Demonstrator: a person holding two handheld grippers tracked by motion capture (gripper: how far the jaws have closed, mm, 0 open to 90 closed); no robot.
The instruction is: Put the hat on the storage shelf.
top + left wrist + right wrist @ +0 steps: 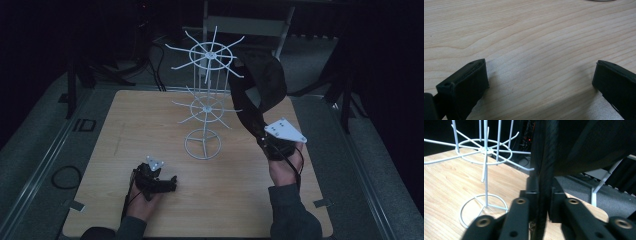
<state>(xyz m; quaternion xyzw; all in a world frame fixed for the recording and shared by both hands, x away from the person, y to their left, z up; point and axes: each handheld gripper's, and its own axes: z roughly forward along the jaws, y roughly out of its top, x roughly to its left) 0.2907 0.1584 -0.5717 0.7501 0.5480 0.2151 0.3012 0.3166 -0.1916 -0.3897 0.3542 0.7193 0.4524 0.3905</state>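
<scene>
The left gripper [170, 185] is rested on the table [150, 125], jaws apart and empty. One black bag [262, 80] is held up by the right gripper [541, 202], its strap [544, 170] pinched between the jaws. Just beyond, one white rack [206, 100] stands; the bag seems draped at its upper prongs, release apparently remaining.
</scene>
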